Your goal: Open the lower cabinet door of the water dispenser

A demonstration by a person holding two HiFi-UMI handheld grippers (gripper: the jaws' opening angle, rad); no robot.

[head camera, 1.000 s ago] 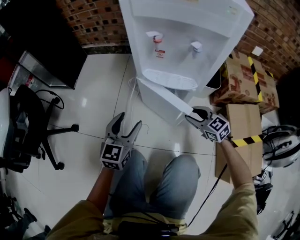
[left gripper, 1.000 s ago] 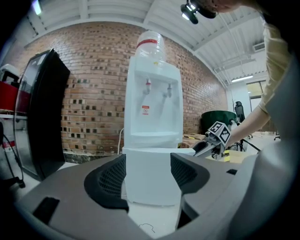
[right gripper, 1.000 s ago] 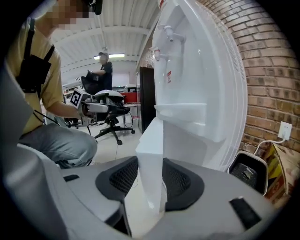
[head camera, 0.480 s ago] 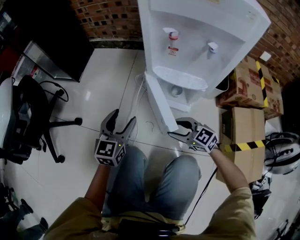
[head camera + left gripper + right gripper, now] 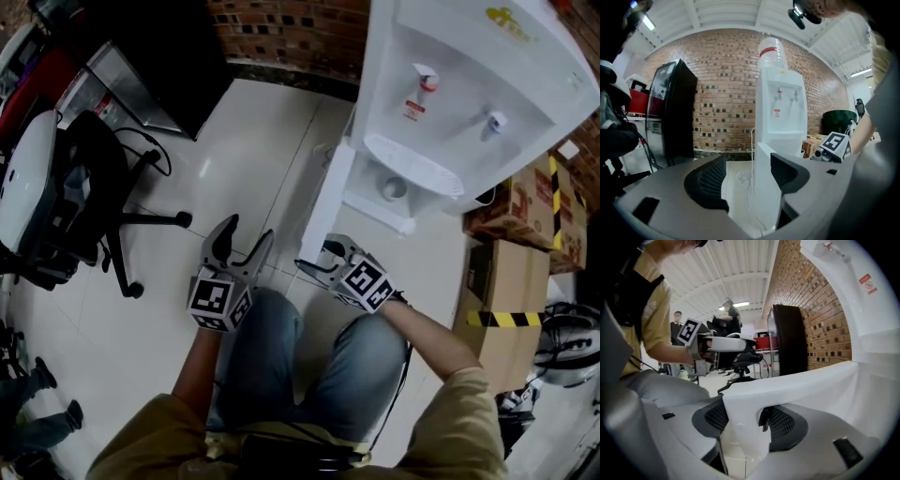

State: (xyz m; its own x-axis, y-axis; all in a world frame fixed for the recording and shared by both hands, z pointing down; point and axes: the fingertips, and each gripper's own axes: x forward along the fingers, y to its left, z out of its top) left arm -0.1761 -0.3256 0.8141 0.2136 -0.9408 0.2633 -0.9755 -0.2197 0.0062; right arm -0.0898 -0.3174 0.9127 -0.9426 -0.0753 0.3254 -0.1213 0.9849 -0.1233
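Observation:
The white water dispenser (image 5: 469,75) stands against the brick wall, and its lower cabinet door (image 5: 330,202) is swung wide open, pointing toward me. My right gripper (image 5: 319,260) is at the door's free edge. Its jaws have just been opening, and the door edge (image 5: 797,385) stands between the pads without being squeezed. The right gripper (image 5: 745,420) shows a slim gap beside one pad. My left gripper (image 5: 246,234) hovers open and empty left of the door, above my knee. In the left gripper view the left gripper (image 5: 747,176) faces the dispenser (image 5: 780,108), well short of it.
A black office chair (image 5: 84,197) and a dark cabinet (image 5: 150,47) stand to the left. Cardboard boxes (image 5: 511,281) with yellow-black tape sit right of the dispenser. A white cord (image 5: 323,155) lies on the tiled floor by the door hinge. People (image 5: 731,317) stand far behind.
The door has swung from partly open to wide open. My right gripper travelled left across the picture with its edge and its jaws have parted. The left gripper shifted only a little.

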